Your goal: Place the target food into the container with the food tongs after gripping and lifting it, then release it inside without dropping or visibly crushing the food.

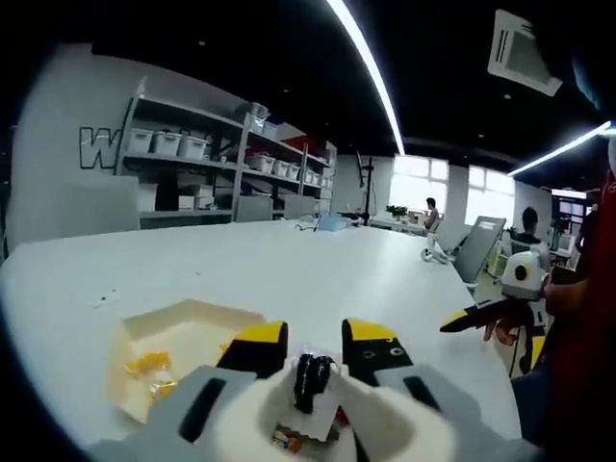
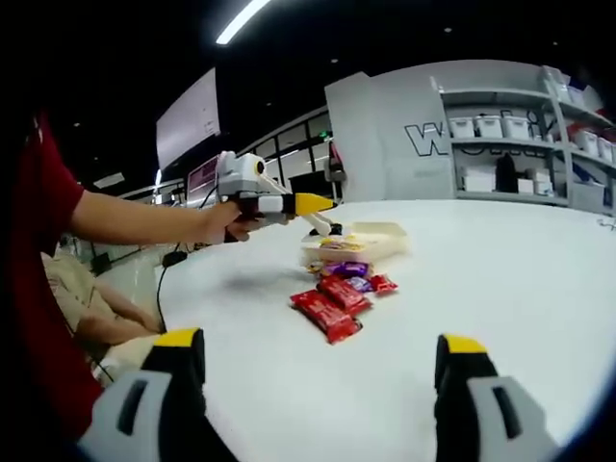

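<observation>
You are holding a small dark food piece (image 1: 310, 378) pinched between the left tongs (image 1: 314, 348), and it is hanging just above the open container (image 1: 183, 318) so it can drop inside rather than onto the worktop (image 1: 289, 260). Beyond the container, the red and purple snack packets (image 2: 339, 291) are lying loose. Your right tongs (image 2: 322, 371) are waiting well apart, spread wide and empty.

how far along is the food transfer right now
Done: some yellow food already lies in the shallow cream container. In hand: the left gripper holds black tongs above that container. Left: red and purple snack packets lie on the white table; the right gripper is open, empty.
</observation>
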`<action>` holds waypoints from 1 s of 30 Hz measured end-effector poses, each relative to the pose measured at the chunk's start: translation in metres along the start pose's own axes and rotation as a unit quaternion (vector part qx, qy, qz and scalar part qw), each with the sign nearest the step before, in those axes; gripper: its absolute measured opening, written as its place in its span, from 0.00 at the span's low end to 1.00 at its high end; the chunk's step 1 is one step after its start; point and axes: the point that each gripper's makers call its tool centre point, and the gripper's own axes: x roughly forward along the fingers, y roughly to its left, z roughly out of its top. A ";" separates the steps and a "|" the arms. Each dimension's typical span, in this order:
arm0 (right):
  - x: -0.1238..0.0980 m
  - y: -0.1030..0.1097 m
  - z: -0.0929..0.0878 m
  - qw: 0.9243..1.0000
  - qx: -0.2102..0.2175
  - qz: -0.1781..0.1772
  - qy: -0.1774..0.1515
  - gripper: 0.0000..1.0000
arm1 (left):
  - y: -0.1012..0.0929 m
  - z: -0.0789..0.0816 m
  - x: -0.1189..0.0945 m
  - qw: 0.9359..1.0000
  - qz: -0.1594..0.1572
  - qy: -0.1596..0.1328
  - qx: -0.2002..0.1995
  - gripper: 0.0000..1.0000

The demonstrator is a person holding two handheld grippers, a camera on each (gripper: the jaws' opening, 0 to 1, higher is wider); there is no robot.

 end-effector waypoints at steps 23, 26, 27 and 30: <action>-0.002 -0.008 -0.002 1.000 0.004 -0.005 0.002 1.00 | 0.042 0.011 0.002 0.998 0.064 -0.012 0.024 0.28; -0.001 -0.007 -0.001 1.000 0.005 -0.004 0.000 1.00 | 0.040 0.009 0.000 0.997 0.062 -0.005 0.038 0.28; -0.001 -0.007 -0.001 1.000 0.004 -0.003 0.000 1.00 | 0.040 0.009 0.000 0.997 0.063 -0.005 0.038 0.28; 0.001 -0.005 -0.001 1.000 0.006 0.000 -0.001 1.00 | 0.039 0.011 -0.002 0.997 0.064 -0.007 0.034 0.28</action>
